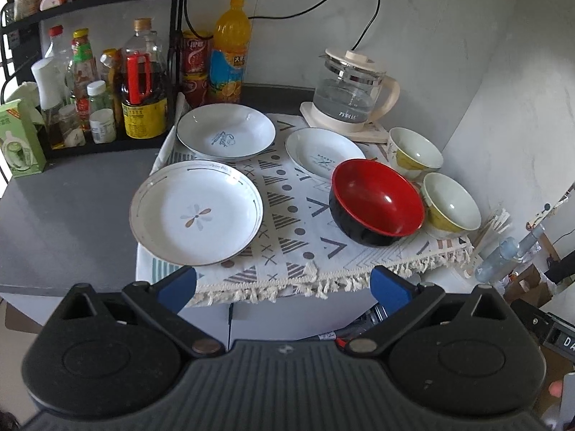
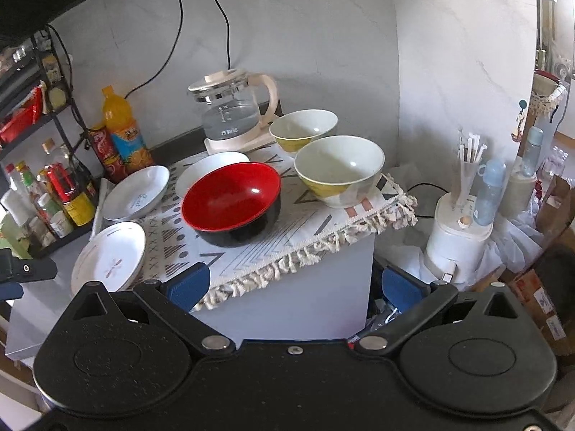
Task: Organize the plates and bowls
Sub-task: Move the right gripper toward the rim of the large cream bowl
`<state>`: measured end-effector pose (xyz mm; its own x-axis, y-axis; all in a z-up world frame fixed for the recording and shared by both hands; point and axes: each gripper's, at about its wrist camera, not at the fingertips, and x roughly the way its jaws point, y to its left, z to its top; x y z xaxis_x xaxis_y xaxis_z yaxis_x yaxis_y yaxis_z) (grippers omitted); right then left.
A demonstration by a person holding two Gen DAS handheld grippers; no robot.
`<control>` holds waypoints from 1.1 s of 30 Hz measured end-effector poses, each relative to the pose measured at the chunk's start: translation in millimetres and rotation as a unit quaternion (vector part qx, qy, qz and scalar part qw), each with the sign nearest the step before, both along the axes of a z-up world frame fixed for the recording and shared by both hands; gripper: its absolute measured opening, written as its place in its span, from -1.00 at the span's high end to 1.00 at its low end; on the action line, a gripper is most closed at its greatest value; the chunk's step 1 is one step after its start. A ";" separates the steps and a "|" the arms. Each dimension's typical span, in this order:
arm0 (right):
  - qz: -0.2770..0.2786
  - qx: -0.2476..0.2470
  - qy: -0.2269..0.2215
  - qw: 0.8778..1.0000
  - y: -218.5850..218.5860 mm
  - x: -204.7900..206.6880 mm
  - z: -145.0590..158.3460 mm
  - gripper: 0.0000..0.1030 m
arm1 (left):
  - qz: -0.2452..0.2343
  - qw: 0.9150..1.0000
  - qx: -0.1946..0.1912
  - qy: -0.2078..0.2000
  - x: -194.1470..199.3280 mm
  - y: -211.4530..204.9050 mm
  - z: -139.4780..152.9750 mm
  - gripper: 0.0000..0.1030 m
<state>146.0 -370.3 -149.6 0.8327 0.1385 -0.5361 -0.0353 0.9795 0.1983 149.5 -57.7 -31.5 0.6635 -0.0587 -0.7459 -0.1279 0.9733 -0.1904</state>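
- While hovering off the near edge of the cloth (image 1: pixel 287 212), left gripper (image 1: pixel 284 283) spread wide, blue pads (image 1: pixel 179 282) well apart, nothing held.
- Right gripper (image 2: pixel 294 283) gaping just as wide, empty too, short of the cloth's fringe.
- Three plates out on the cloth: flower plate (image 1: pixel 196 213) near left, jutting past the cloth's left edge; script plate (image 1: pixel 225 132) behind it; third plate (image 1: pixel 323 153) far centre, partly hidden by the red bowl (image 1: pixel 376 201).
- Red bowl upright, near right, black outside, just beside the near yellow bowl (image 1: pixel 451 206).
- Far yellow bowl (image 1: pixel 415 152) behind that, close to the kettle (image 1: pixel 350 91).
- Both yellow bowls upright, empty, hard by the right edge.
- Kettle at the far end on its base, water inside, cord running up the wall.
- Juice bottle (image 1: pixel 230 50) and cans far left, next to a rack (image 1: pixel 90 82) crammed with sauce bottles.
- From the right wrist: white appliance (image 2: pixel 458 237) beyond the table's right side, well apart from the bowls.
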 end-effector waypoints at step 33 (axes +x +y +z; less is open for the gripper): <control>-0.038 0.017 0.027 0.999 -31.0 180.9 -0.5 -0.99 | -0.031 0.997 -0.015 0.071 202.3 -41.7 -30.2 -0.83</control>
